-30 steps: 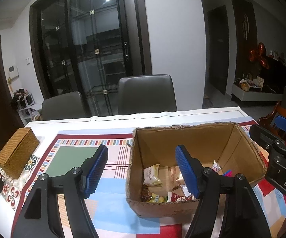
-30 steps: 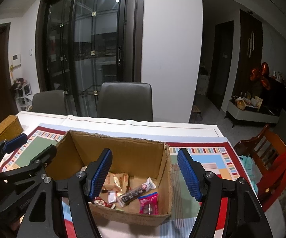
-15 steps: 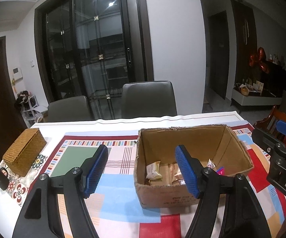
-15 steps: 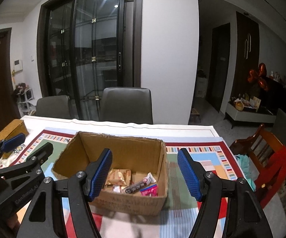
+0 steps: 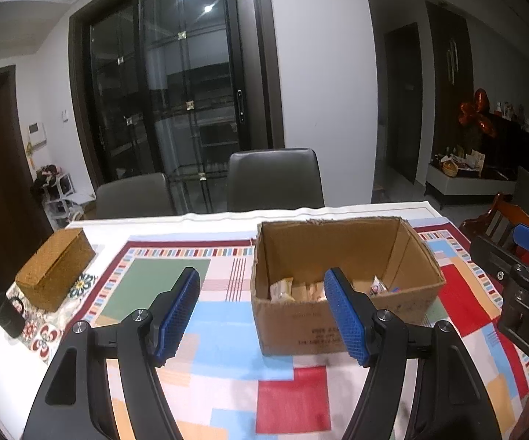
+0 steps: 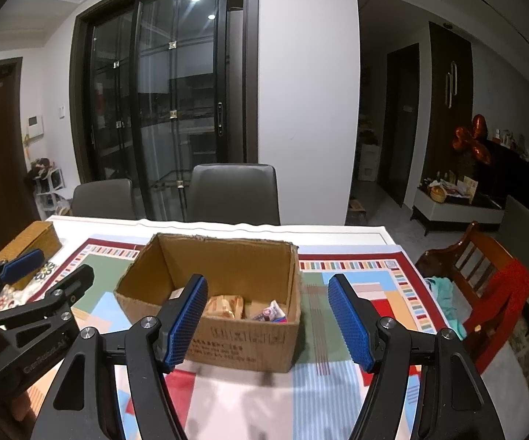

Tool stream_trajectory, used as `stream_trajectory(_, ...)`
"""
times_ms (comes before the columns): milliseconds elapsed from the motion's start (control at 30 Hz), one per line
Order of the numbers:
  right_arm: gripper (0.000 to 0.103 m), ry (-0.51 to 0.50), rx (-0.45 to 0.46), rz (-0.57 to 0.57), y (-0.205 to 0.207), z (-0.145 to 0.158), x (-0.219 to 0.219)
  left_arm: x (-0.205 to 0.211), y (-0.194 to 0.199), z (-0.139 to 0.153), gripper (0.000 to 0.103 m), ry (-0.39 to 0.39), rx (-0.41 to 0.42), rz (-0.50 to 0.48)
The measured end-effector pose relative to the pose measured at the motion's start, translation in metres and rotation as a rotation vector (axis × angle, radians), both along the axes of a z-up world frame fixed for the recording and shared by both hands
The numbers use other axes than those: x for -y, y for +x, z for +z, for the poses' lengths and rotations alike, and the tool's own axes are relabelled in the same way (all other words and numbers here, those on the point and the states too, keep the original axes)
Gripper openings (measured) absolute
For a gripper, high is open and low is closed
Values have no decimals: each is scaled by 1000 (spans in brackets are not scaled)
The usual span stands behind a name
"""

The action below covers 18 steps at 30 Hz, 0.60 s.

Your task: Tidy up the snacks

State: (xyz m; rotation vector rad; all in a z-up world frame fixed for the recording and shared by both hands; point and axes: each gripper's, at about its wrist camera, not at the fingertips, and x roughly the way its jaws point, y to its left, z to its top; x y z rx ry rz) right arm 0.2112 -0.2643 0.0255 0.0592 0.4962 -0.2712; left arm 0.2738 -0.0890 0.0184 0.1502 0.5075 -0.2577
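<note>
Cardboard box (image 5: pixel 341 315), open-topped, stood at centre frame on the bench (image 5: pixel 227 377) over a patchwork cloth; wrapped snacks (image 6: pixel 227 306) lay inside on its floor. Left tongs (image 5: pixel 262 315): released, nothing between the blue pads, held above the cloth before the box. Right tongs (image 6: pixel 268 324): likewise released and empty. Woven box (image 5: pixel 55 269) and dark mug (image 5: pixel 7 315) sat at left edge.

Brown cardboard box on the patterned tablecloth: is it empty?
No. Several wrapped snacks lie on the floor of the brown cardboard box in the right wrist view.
</note>
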Motion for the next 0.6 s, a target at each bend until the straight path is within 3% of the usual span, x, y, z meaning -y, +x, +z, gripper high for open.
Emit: stream_trajectory(600,69,11,-1,-8,-52,-5,-12,-18,-60,-7,70,-6,-2,-8)
